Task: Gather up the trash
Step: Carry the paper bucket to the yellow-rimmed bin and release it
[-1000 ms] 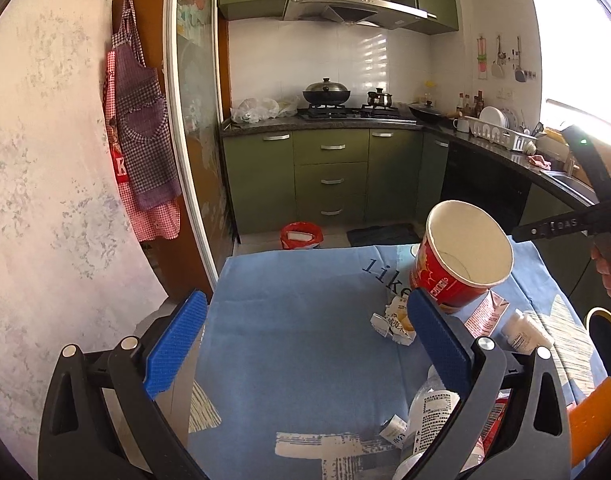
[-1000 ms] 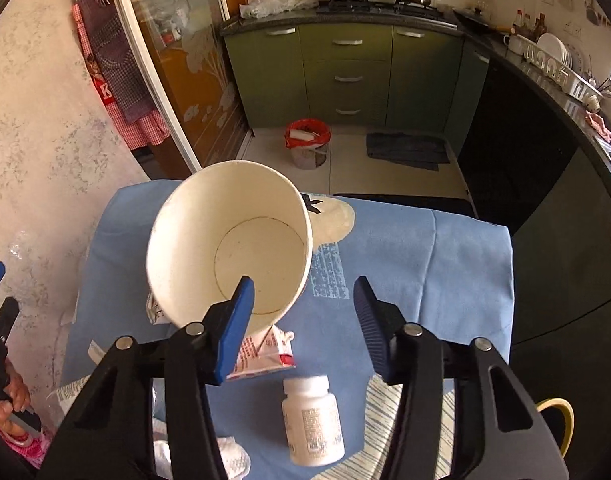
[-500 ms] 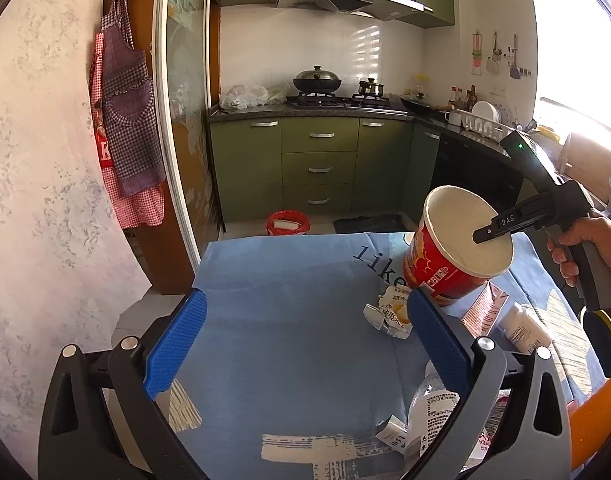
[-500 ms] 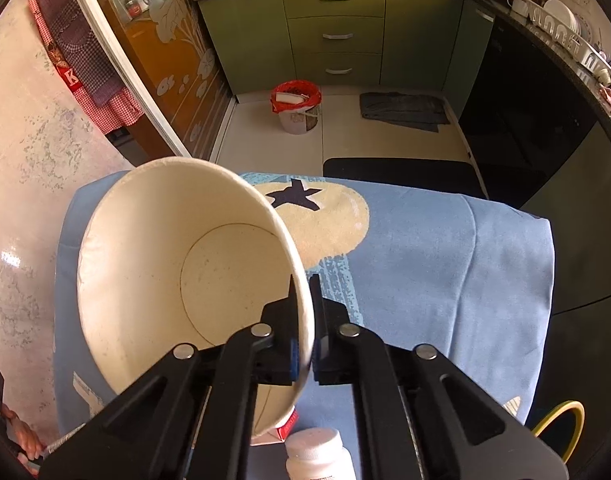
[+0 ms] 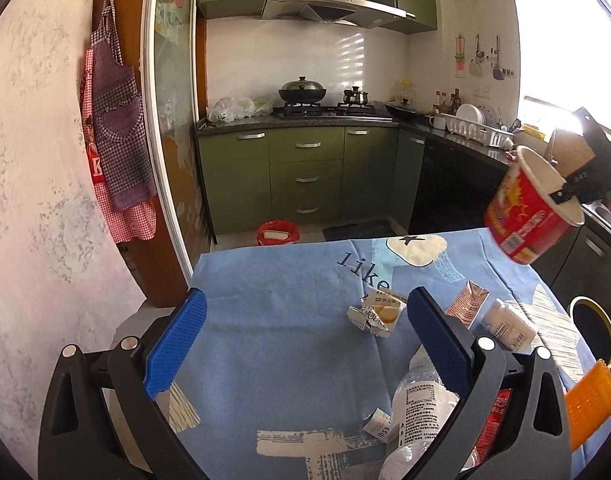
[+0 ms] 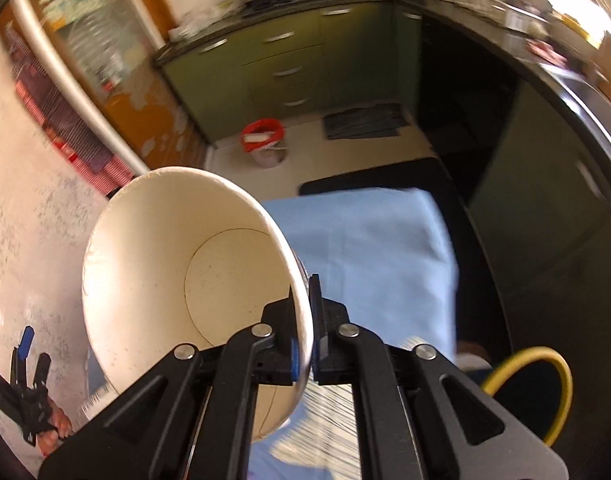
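Two grippers are at work over the blue tablecloth (image 5: 289, 344), which serves as the landmark here. At the cloth's near left, the left gripper (image 5: 301, 344) hangs with its blue pads spread wide apart and nothing between them. Toward the middle of the cloth lies a crumpled carton (image 5: 375, 314); just right of it are a flattened red-and-white packet (image 5: 467, 306) and a white pill bottle (image 5: 509, 324), and at the cloth's near edge a clear plastic bottle (image 5: 415, 404) lies partly under the left gripper's right finger. Above the cloth's far right corner, the right gripper (image 6: 303, 328) is clamped on the rim of a red paper bucket (image 5: 525, 216), one pad inside the wall and one outside, so the bucket hangs tilted in the air with its empty white inside facing the wrist camera. The hold looks risky to me: only a thin strip of soft paper wall is pinched, so a quick swing could buckle the rim or let the bucket slip and fall among the litter. The right view is blurred, suggesting fast motion, which adds to that risk. A black bin with a yellow rim (image 6: 545, 392) sits off the cloth's right edge, and a tilted release could miss it.
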The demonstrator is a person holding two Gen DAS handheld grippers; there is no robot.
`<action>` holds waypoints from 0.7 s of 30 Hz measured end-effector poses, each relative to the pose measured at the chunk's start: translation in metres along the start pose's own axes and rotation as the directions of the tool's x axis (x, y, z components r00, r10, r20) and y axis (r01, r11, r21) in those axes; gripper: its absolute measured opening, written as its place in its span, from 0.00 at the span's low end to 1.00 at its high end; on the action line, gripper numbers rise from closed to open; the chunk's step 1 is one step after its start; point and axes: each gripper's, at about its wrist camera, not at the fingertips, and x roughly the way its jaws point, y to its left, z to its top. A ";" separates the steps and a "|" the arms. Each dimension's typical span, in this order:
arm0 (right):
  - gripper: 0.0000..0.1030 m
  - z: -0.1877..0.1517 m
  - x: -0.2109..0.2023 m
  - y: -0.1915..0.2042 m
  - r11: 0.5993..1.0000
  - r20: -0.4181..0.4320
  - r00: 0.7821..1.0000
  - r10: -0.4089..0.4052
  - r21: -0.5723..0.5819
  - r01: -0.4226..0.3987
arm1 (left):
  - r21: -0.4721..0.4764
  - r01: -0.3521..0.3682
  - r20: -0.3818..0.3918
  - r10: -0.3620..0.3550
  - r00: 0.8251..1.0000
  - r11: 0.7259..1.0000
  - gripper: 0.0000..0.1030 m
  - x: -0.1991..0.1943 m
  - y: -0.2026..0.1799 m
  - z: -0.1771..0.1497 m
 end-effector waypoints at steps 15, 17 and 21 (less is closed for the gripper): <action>0.04 -0.145 -0.003 -0.282 0.850 -0.266 0.941 -0.212 0.426 0.312 | 0.065 0.116 -0.067 -0.111 0.992 0.991 0.96 -0.011 -0.042 0.014; 0.04 -0.152 0.017 -0.299 0.837 -0.291 0.938 -0.186 0.454 0.307 | 0.081 0.127 -0.084 -0.121 0.989 0.989 0.96 -0.008 -0.051 0.018; 0.17 -0.162 0.054 -0.325 0.819 -0.341 0.934 -0.109 0.501 0.279 | 0.115 0.158 -0.111 -0.145 0.983 0.981 0.96 -0.003 -0.064 0.023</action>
